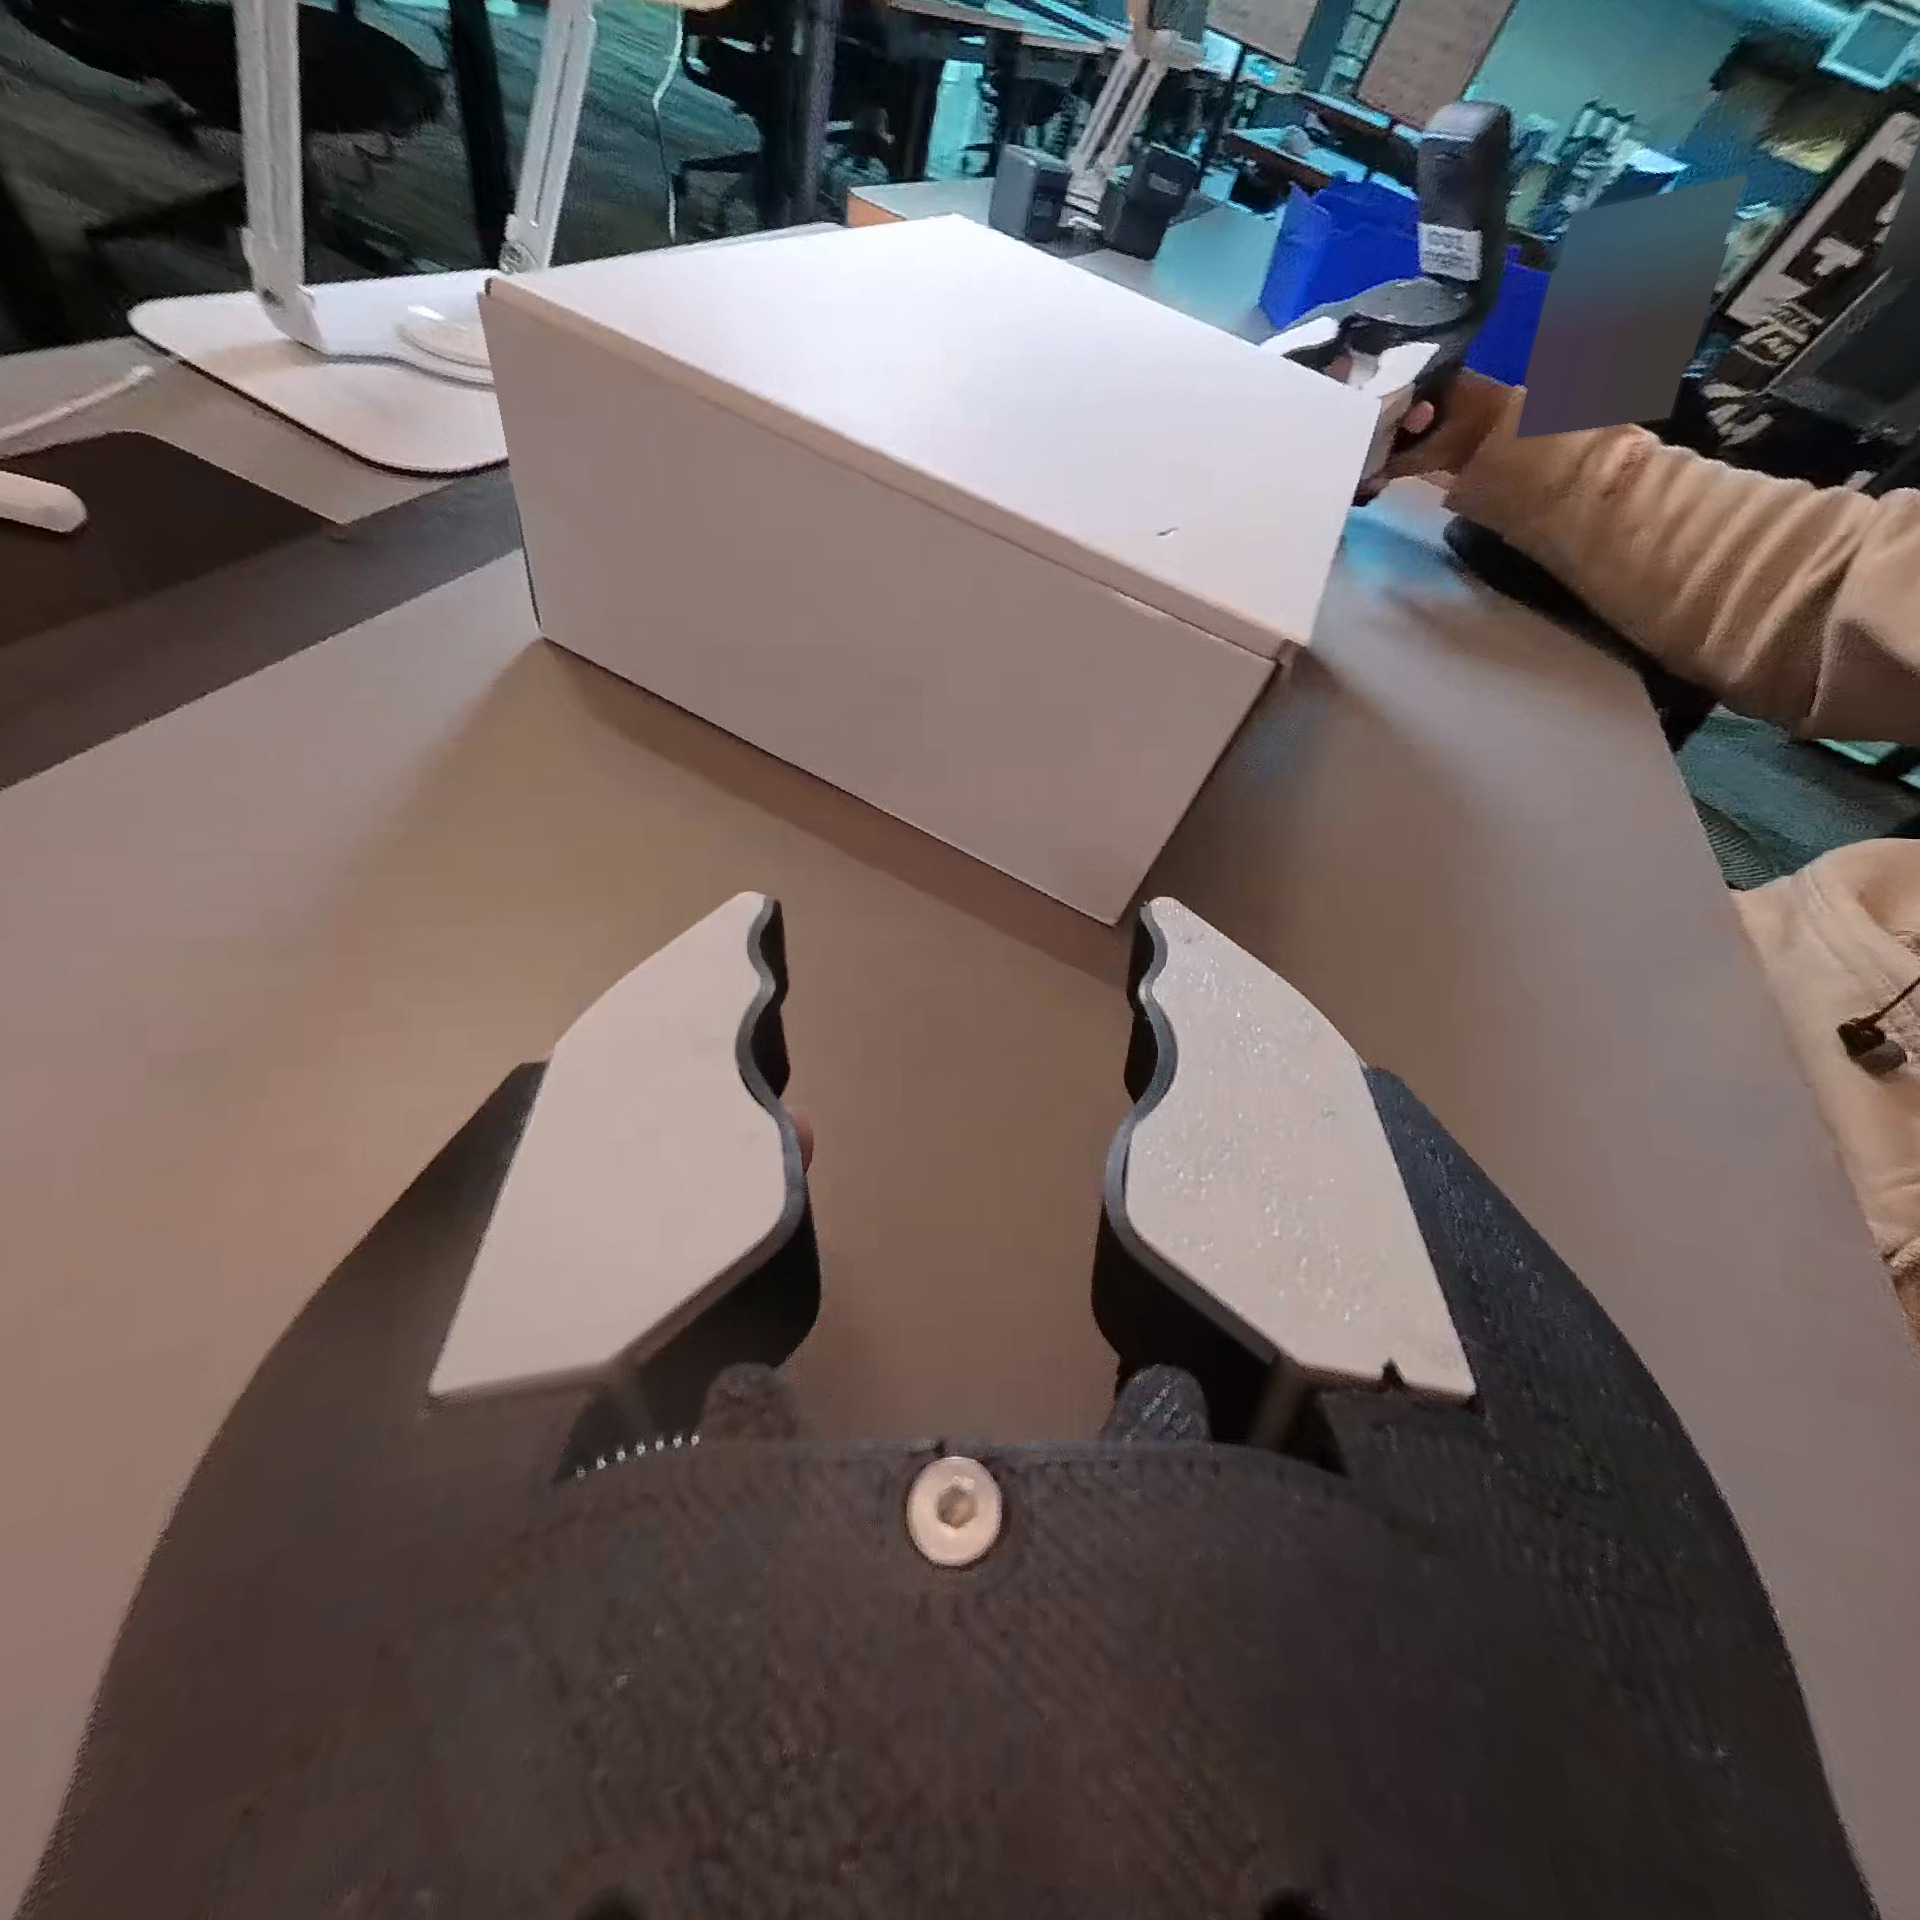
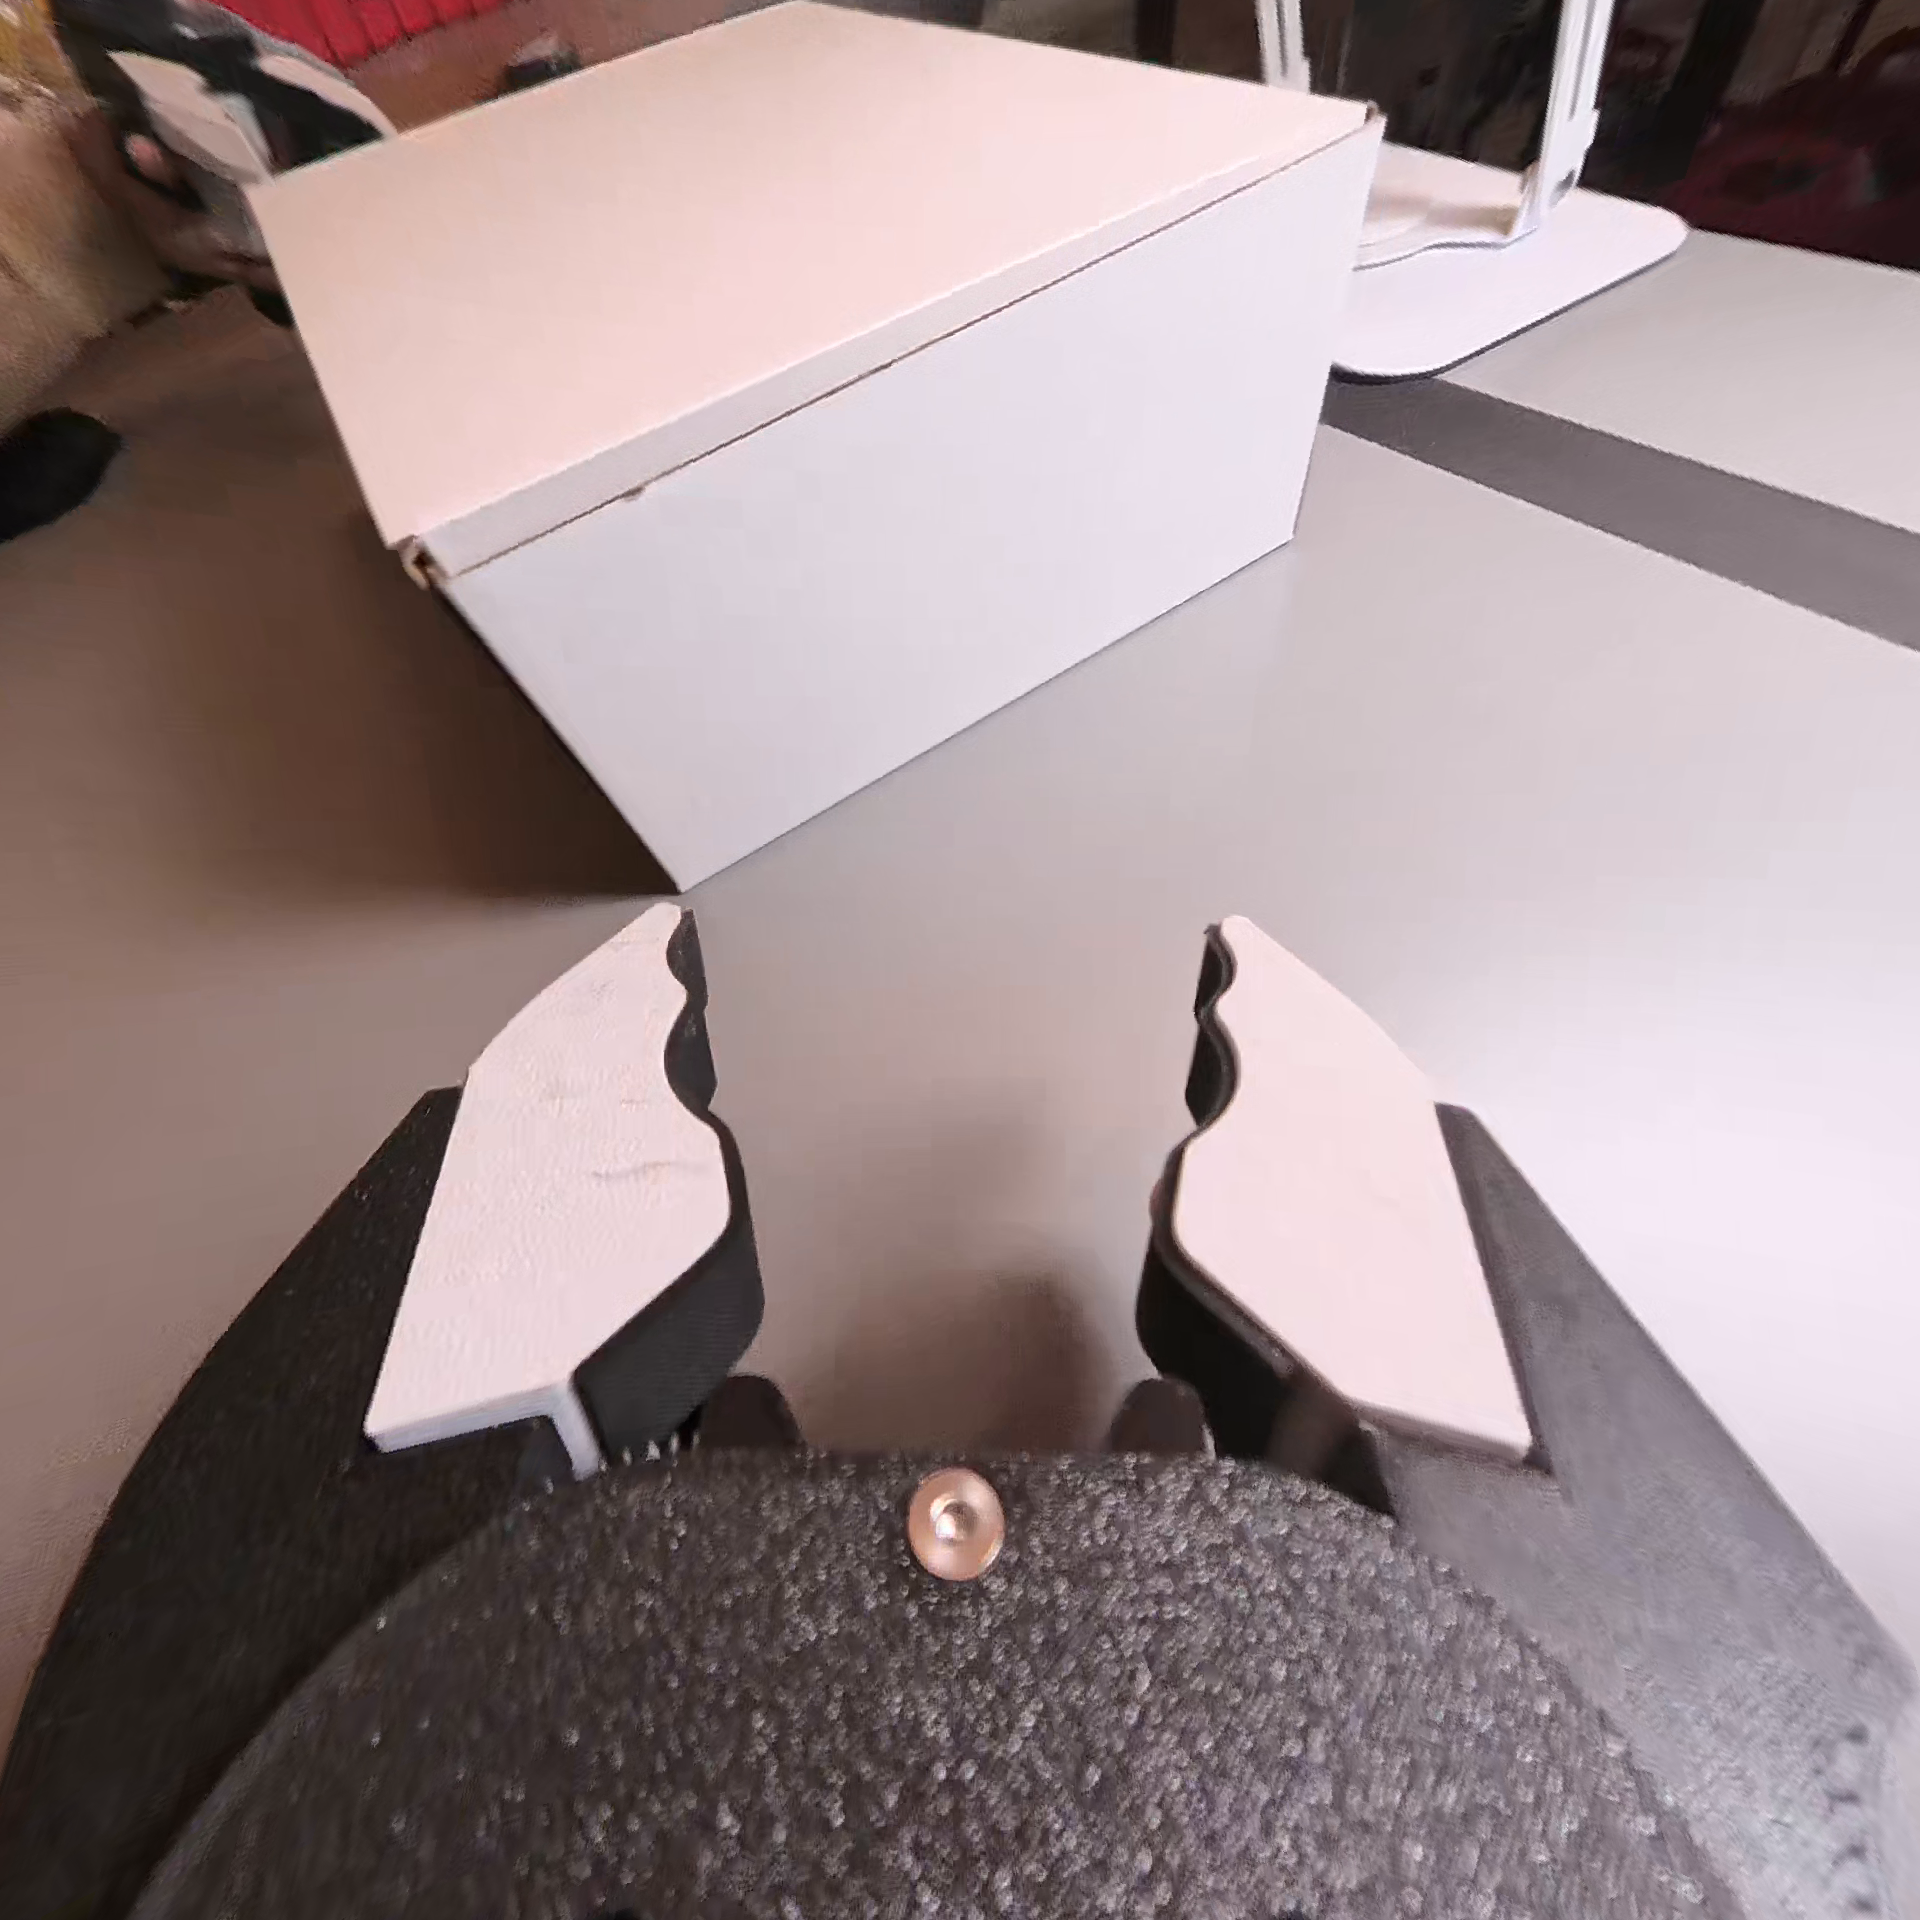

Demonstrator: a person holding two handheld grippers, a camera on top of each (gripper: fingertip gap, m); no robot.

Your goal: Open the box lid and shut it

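a: two grippers, both with fingers spread wide and nothing between them. the left gripper [image 1: 956,914] hangs low over the table [image 1: 312,935], pointed at a near bottom corner of the white box [image 1: 883,665].

b: and the right gripper [image 2: 951,920]?

a: same posture from the opposite side, its tips just short of another bottom corner of the box in its own view. in the left wrist view it shows far off past the box's far edge, a hand in a tan sleeve [image 1: 1714,582] wrapped round its handle.

b: so the box sits between them. is the lid [image 2: 727,260] up?

a: no, it lies flat and closed. a thin seam runs along the top edge where it meets the side wall, and one corner [image 2: 421,561] gapes a little, showing raw cardboard.

b: why flank it like that?

a: my guess: one tool steadies the light carton while the other catches the lid's free edge. wide fingers leave room to slip over that edge. which side is hinged, i can't tell.

b: anything nearby to mind?

a: a white stand [image 1: 343,353] with a flat base sits just behind the box, near enough that a swinging lid might meet its uprights.
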